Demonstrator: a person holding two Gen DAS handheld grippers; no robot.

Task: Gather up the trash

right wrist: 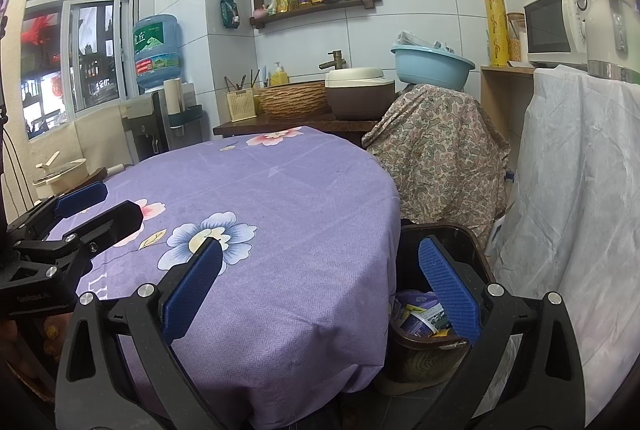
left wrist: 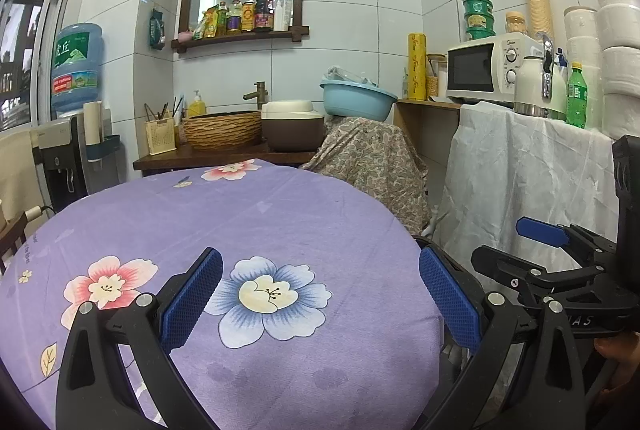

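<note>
Down beside the table (right wrist: 280,198), a dark brown trash bin (right wrist: 478,258) holds crumpled purple wrapping and a round lidded cup (right wrist: 420,324). Both the left gripper (left wrist: 320,294) and the right gripper (right wrist: 320,286) hang spread wide, gripping nothing.

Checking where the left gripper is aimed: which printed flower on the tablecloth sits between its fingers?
The blue flower with the cream centre lies between the open left gripper fingers; the pink flower sits outside its left finger.
</note>
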